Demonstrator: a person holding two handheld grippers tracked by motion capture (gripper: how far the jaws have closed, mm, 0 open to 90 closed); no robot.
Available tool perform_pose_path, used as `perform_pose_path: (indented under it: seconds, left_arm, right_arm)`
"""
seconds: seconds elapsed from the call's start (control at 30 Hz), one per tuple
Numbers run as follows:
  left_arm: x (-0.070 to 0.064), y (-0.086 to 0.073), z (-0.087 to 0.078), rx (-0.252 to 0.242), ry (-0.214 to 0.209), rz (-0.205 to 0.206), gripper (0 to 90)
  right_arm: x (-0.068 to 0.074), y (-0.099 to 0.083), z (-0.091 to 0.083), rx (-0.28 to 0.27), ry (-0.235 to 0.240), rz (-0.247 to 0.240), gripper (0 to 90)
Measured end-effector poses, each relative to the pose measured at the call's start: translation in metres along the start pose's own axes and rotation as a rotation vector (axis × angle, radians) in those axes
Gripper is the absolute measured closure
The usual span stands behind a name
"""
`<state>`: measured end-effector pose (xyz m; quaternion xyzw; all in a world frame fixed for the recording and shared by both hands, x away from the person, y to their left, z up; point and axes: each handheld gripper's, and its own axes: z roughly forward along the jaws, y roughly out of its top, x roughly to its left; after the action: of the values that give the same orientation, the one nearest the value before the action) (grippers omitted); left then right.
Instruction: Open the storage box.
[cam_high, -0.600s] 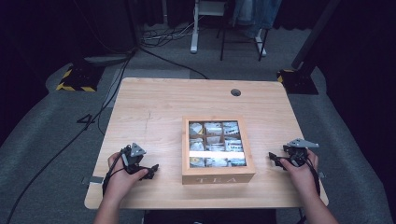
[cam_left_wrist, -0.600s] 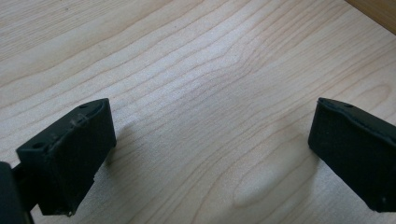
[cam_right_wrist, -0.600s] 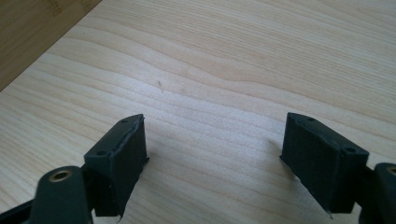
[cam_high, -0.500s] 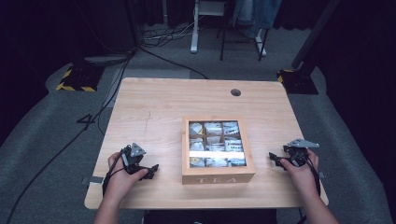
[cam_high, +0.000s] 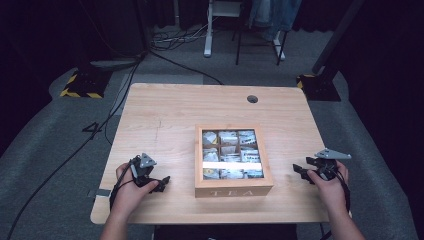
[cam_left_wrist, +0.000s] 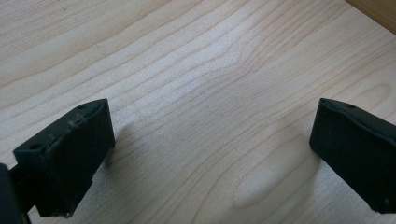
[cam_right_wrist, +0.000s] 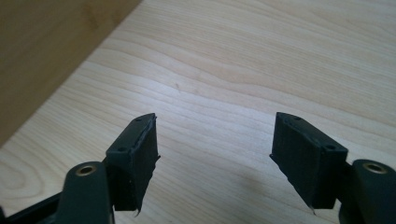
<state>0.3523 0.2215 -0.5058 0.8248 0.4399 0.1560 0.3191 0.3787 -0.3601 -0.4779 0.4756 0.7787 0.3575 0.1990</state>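
Note:
A wooden tea box (cam_high: 233, 188) marked TEA stands at the front middle of the table, its clear lid showing several compartments of tea bags (cam_high: 229, 153). My left gripper (cam_high: 161, 183) rests on the table to the box's left, open, with bare wood between its jaws (cam_left_wrist: 210, 154). To the box's right my right gripper (cam_high: 301, 170) is open too, over bare wood (cam_right_wrist: 215, 154). The box's wooden side (cam_right_wrist: 42, 51) shows at the left of the right gripper view, and its corner (cam_left_wrist: 376, 11) at the top right of the left gripper view.
The light wooden table (cam_high: 170, 115) has a round cable hole (cam_high: 252, 99) near its far edge. Beyond it, on the grey floor, lie cables (cam_high: 170, 40), a desk leg (cam_high: 210, 30) and yellow-black striped bases (cam_high: 80, 85).

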Motion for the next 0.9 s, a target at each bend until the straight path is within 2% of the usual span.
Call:
perform_pose_path:
  seconds: [0.13,0.27,0.4,0.5,0.63,0.73,0.9]
  left_arm:
    - [0.0,0.0,0.0,0.0,0.0,0.0,0.5]
    - [0.0,0.0,0.0,0.0,0.002,0.003,0.5]
    - [0.0,0.0,0.0,0.001,0.002,0.004,0.5]
    - [0.0,0.0,0.001,-0.002,-0.002,-0.001,0.4]
    - [0.0,0.001,0.001,0.001,-0.005,0.002,0.4]
    - [0.0,0.002,0.002,-0.003,-0.006,0.004,0.4]
    - [0.0,0.003,0.002,0.0,-0.004,0.004,0.5]
  right_arm:
    - [0.006,0.004,-0.005,-0.012,0.021,-0.012,30.8]
    - [0.019,0.012,-0.014,-0.034,0.071,-0.025,28.2]
    - [0.036,0.022,-0.024,-0.01,0.091,-0.058,26.2]
    - [0.048,0.029,-0.035,-0.013,0.131,-0.081,26.1]
    - [0.063,0.035,-0.044,0.013,0.194,-0.112,26.0]
    - [0.07,0.036,-0.048,0.039,0.22,-0.133,26.0]
    - [0.082,0.038,-0.053,0.046,0.27,-0.159,25.6]
